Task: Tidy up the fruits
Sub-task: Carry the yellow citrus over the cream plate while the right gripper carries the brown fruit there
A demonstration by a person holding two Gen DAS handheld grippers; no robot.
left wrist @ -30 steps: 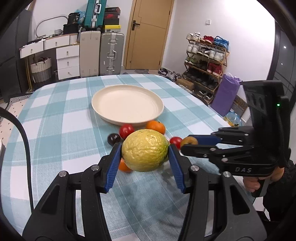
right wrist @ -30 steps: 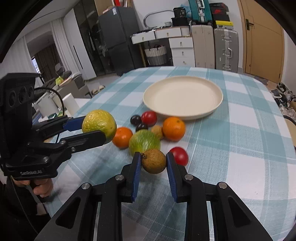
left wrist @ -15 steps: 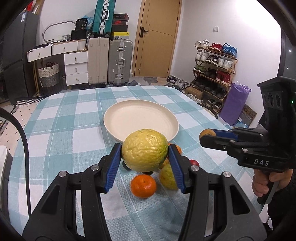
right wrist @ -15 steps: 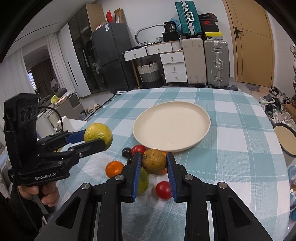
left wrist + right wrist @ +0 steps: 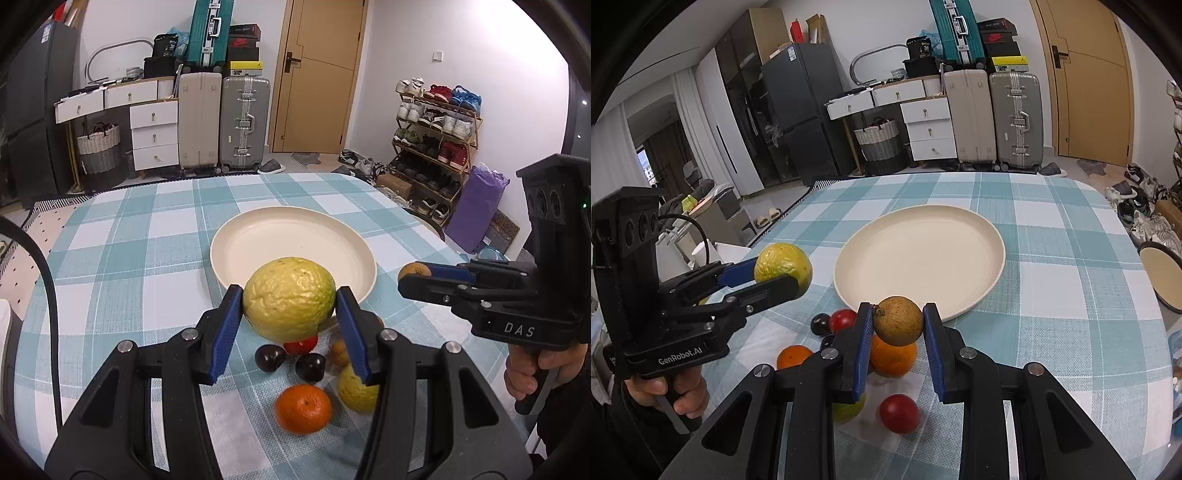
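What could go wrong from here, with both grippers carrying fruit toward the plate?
1. The left gripper pinches the large yellow-green fruit only at its sides; round and wide, it might slip out onto the loose fruit below.
2. The right gripper grips the small brown fruit; both head for the same empty plate, so the fingers could bump.
3. Round fruit released carelessly may roll off the plate's shallow rim.

Each fisheye view looks forward and downward along its own black, blue-padded fingers, close above the teal-and-white checked tablecloth (image 5: pixel 110 258). The left wrist view faces the round cream plate (image 5: pixel 236 254) at frame centre, the wooden door behind it. The right wrist view shares that plate (image 5: pixel 991 254), with the other gripper at its left edge.
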